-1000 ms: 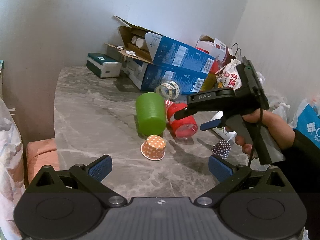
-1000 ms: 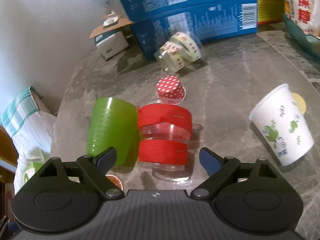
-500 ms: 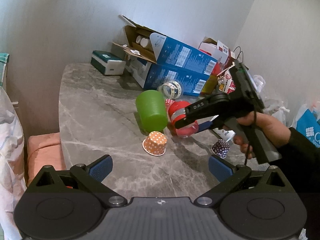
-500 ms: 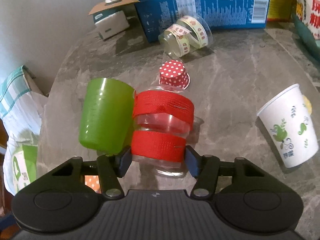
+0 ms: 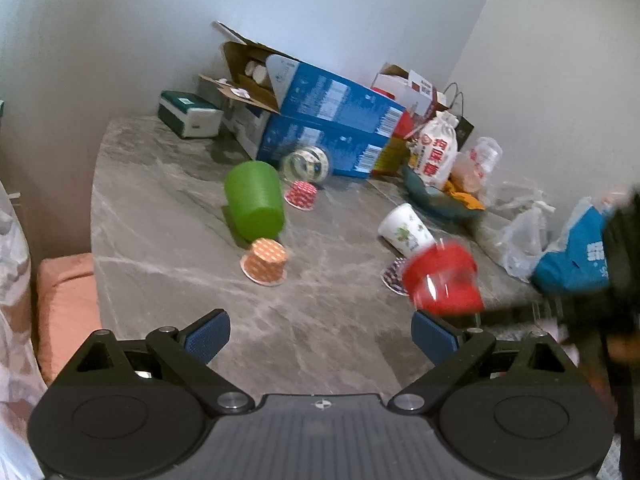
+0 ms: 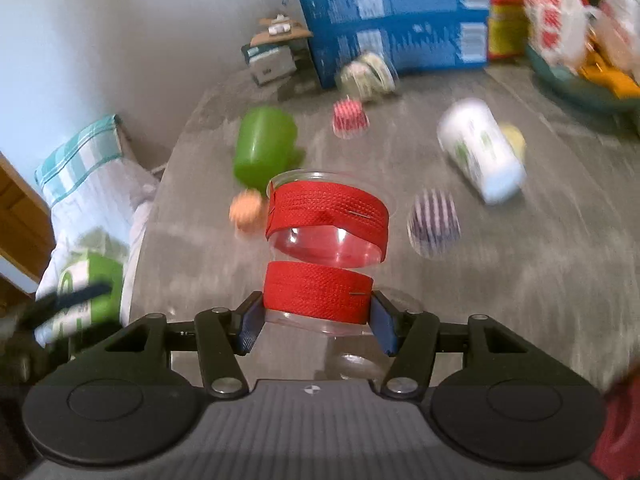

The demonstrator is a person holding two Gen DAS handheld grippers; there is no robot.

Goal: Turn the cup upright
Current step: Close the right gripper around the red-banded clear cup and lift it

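My right gripper [image 6: 318, 320] is shut on a clear plastic cup with two red bands [image 6: 324, 248], gripping it at the lower band and holding it above the grey marble table [image 6: 500, 280]. The same cup [image 5: 442, 278] shows blurred at the right of the left wrist view, lifted off the table. My left gripper [image 5: 320, 334] is open and empty, low over the table's near edge. A green cup [image 5: 254, 200] lies on its side further back; it also shows in the right wrist view [image 6: 264, 146].
An orange dotted paper cup [image 5: 266, 262], a red dotted one [image 5: 302, 196], a dark striped one [image 6: 434, 222], a white printed cup [image 5: 404, 230] and a clear tape-wrapped cup [image 5: 306, 164] lie about. Blue boxes [image 5: 328, 128], bags and snacks crowd the back and right.
My right gripper closed on the red-banded cup beside the green cup, lifted it and carried it away to the right and nearer. The left gripper stayed open.
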